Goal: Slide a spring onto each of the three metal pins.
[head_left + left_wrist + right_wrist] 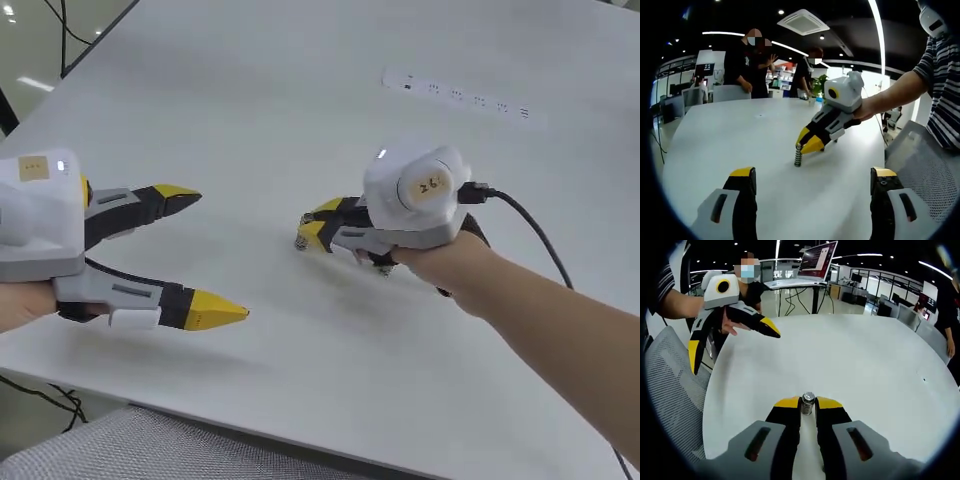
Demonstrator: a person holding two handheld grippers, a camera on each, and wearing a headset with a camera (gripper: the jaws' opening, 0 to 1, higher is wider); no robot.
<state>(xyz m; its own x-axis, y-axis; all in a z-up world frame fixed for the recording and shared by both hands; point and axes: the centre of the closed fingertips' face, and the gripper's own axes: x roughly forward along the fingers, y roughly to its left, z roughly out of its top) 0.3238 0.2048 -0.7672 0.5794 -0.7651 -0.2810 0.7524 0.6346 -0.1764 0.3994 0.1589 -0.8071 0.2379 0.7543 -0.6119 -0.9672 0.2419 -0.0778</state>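
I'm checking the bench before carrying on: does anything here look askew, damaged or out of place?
Nothing stands out. The spring stands upright on the white table, pinched near its top by the right gripper. The left gripper is open and well apart from it.

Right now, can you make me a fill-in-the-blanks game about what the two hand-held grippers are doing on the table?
1. The right hand-held gripper is ____ on the spring.
2. The left hand-held gripper holds nothing, and its jaws are wide ____.
3. The spring stands upright on the ____ table.

Missing words: shut; open; white.
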